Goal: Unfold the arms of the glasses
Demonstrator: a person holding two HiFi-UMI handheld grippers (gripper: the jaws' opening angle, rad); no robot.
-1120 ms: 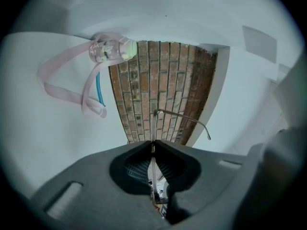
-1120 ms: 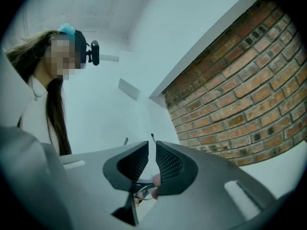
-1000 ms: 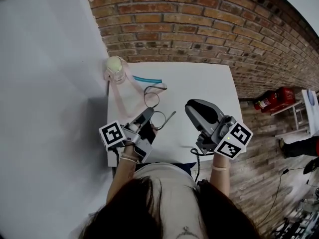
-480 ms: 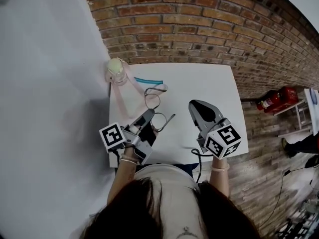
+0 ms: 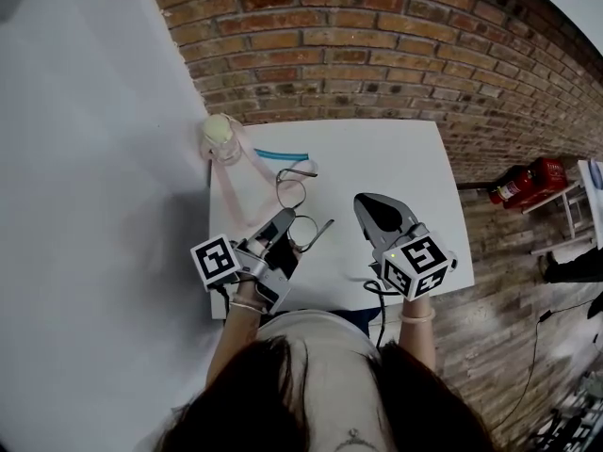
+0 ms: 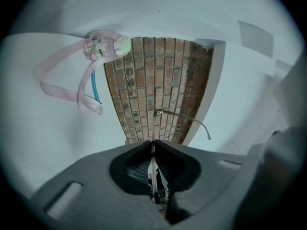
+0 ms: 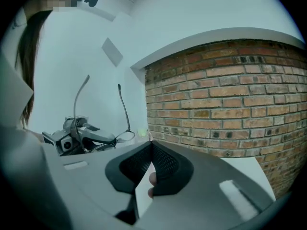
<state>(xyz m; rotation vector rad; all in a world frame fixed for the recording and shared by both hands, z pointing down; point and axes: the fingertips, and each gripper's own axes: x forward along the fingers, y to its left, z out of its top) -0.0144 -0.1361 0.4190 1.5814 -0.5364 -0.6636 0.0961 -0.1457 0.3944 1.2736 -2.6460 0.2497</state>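
The left gripper (image 5: 285,218) (image 6: 153,143) is clamped tight on the glasses (image 5: 301,227) (image 6: 183,119). In its own view the jaws are pressed together on the thin metal frame, which runs edge-on up the seam between them. Above the jaw tips, 1 slim arm (image 6: 192,120) sticks out sideways to the right and ends in a bent tip. From the right gripper view, 2 arms (image 7: 123,104) rise side by side from the lenses, both swung out from the frame. I cannot tell whether the frame touches the table (image 5: 377,153).

The right gripper (image 5: 362,201) (image 7: 151,144) hangs to the right of the glasses, apart from them. Its jaws are closed tip to tip with nothing between them. Through the hollow behind the pads only a fingertip of the person shows.

Seen from the head view, the glasses lie lengthwise away from the person, 1 lens nearer and 1 farther. Just beyond the far lens is a thin blue stick (image 5: 280,153) (image 6: 95,88). Farther out and to the left of the glasses, at the table's far left corner, stands a small clear bottle (image 5: 219,137) (image 6: 102,47) with a pale green cap. Its pink strap (image 5: 231,188) (image 6: 61,83) loops back along the table's left edge, passing beside the glasses. Past all this, behind the glasses, is a brick wall (image 5: 377,45) (image 7: 220,104), and well off to the right of them sits a red object (image 5: 528,183).
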